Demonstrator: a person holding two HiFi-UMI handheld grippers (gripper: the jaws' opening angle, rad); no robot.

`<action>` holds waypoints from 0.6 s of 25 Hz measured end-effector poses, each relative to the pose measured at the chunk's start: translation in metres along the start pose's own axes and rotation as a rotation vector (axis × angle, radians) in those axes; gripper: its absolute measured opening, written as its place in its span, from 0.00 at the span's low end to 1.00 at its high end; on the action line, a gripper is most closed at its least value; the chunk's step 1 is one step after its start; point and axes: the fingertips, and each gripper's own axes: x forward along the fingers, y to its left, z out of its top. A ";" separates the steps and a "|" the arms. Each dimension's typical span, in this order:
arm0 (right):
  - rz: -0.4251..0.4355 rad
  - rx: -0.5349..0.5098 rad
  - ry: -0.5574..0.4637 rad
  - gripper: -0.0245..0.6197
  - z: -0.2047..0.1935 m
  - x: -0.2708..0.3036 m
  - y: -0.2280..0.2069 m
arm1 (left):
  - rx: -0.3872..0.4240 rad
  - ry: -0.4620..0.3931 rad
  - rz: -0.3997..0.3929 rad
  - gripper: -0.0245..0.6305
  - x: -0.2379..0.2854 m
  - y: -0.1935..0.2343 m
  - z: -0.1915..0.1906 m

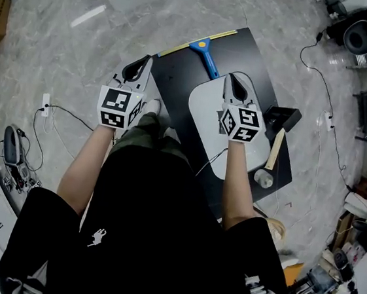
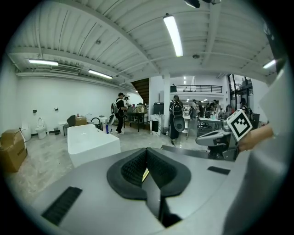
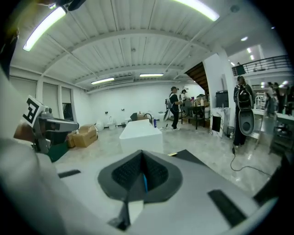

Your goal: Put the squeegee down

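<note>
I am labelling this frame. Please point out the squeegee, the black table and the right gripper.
squeegee [image 1: 207, 58]: head view, blue handle.
black table [image 1: 176, 93]: head view, bare top.
right gripper [image 1: 233, 83]: head view, closed jaw tips.

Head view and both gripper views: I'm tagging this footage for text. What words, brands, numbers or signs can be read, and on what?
No readable words or numbers in any view.
Marker cubes: black-and-white square codes, no letters.
Small white figure on the black clothing: a picture, no lettering.
Cardboard box: any print is too blurred to read.
</note>
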 end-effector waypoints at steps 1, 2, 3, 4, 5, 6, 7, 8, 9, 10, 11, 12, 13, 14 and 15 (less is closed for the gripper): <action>-0.002 0.009 -0.011 0.04 0.004 -0.009 0.000 | 0.003 -0.011 0.004 0.04 -0.005 -0.004 0.004; -0.004 0.015 -0.018 0.04 0.006 -0.017 0.000 | 0.006 -0.022 0.007 0.04 -0.009 -0.008 0.008; -0.004 0.015 -0.024 0.04 0.009 -0.025 0.001 | 0.008 -0.031 0.010 0.04 -0.013 -0.012 0.011; -0.004 0.011 -0.032 0.04 0.012 -0.033 0.002 | 0.010 -0.039 0.012 0.04 -0.017 -0.016 0.014; -0.003 0.007 -0.040 0.04 0.015 -0.040 0.003 | 0.010 -0.047 0.013 0.04 -0.022 -0.019 0.017; -0.002 0.004 -0.049 0.04 0.018 -0.048 0.006 | 0.008 -0.054 0.013 0.04 -0.029 -0.023 0.019; -0.001 0.004 -0.060 0.04 0.022 -0.056 0.008 | 0.006 -0.061 0.011 0.04 -0.036 -0.027 0.022; 0.003 0.005 -0.071 0.04 0.025 -0.063 0.011 | 0.005 -0.067 0.008 0.04 -0.043 -0.030 0.025; 0.008 0.005 -0.082 0.04 0.029 -0.070 0.013 | 0.004 -0.073 0.004 0.04 -0.049 -0.033 0.028; 0.013 0.003 -0.092 0.04 0.032 -0.076 0.016 | 0.005 -0.080 0.001 0.04 -0.055 -0.035 0.030; 0.018 0.000 -0.102 0.04 0.036 -0.081 0.019 | 0.007 -0.087 0.001 0.04 -0.060 -0.036 0.032; 0.020 -0.002 -0.110 0.04 0.038 -0.085 0.022 | 0.010 -0.092 0.001 0.04 -0.064 -0.036 0.034; 0.019 -0.002 -0.117 0.04 0.040 -0.090 0.025 | 0.013 -0.097 0.000 0.04 -0.068 -0.036 0.035; 0.014 0.000 -0.124 0.04 0.042 -0.096 0.028 | 0.017 -0.102 -0.004 0.04 -0.070 -0.036 0.036; 0.006 -0.001 -0.131 0.04 0.044 -0.101 0.030 | 0.021 -0.108 -0.012 0.04 -0.072 -0.036 0.038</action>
